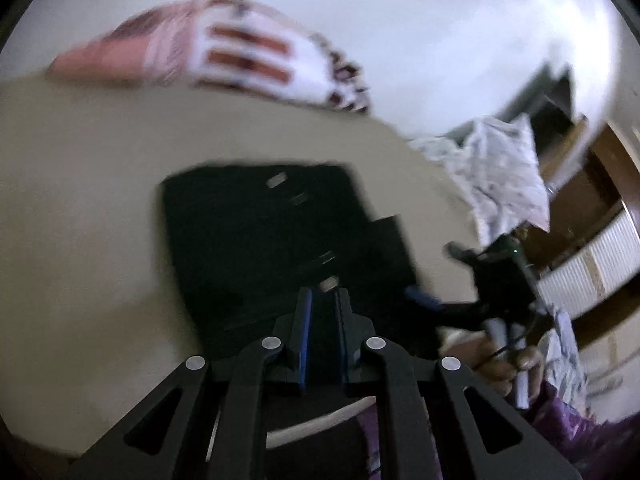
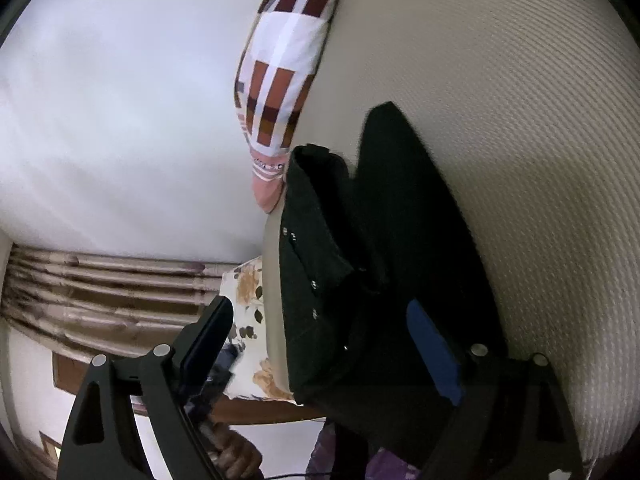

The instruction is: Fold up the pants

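Closed together, the left gripper's [image 1: 322, 300] jaws hover over the folded black fabric pants [image 1: 280, 240] on the beige textured bedspread [image 1: 80, 200]; the right gripper's [image 2: 320, 320] jaws stand wide apart, straddling the pants' edge unpressed.

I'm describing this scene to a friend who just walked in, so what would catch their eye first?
First, the black pants, folded into a dark block in the middle of the beige ribbed bed cover. Next, the checked red, brown and white pillow at the far edge of the bed, against the pale wall. The right claw stands wide open at the near end of the pants, and the left claw is shut over them.
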Demonstrator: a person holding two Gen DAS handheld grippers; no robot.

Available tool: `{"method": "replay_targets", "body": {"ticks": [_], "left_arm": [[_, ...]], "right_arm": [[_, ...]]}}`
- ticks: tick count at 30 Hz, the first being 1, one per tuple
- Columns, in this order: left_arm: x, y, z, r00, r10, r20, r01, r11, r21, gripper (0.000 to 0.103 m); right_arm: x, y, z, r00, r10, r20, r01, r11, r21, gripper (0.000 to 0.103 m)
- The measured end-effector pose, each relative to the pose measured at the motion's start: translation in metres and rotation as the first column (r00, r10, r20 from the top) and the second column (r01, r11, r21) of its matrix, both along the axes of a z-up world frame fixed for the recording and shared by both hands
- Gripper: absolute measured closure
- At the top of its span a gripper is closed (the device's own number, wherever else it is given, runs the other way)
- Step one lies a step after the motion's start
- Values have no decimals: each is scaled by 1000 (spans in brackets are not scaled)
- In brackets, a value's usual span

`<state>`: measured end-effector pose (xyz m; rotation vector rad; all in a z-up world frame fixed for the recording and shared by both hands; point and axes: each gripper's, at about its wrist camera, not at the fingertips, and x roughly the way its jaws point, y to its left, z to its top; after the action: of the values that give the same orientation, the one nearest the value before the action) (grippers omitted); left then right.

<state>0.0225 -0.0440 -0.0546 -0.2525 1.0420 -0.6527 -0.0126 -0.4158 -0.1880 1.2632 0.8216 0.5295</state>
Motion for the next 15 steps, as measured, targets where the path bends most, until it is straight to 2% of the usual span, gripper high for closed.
{"method": "replay_targets", "body": {"ticks": [5,8,10,11,12,14,15], "left_arm": [[-3,19,-34,993,70,-98,-70,998,-1,86],[-6,25,-43,990,81,-118,-83,996,-14,86],[-5,19,-47,990,81,-119,-83,996,-13,85],[-2,20,-47,990,77,-120,-79,997,-12,84],[-3,20,-47,990,73,-118,-75,997,-12,83],[0,20,-48,991,67,-115,-68,998,-8,81],[3,19,-47,991,64,-115,-65,998,-5,79]], "right_arm": [[20,10,3,1000,27,-2,-27,996,-84,15],[28,15,7,999,37,10,-35,994,-104,13],[29,17,11,998,51,47,-47,995,-91,13],[26,18,15,993,67,93,-61,996,-68,13],[26,20,19,991,76,112,-67,994,-85,13],[27,26,25,994,77,78,-56,967,-250,13],[28,28,22,995,83,52,-63,953,-297,13]]}}
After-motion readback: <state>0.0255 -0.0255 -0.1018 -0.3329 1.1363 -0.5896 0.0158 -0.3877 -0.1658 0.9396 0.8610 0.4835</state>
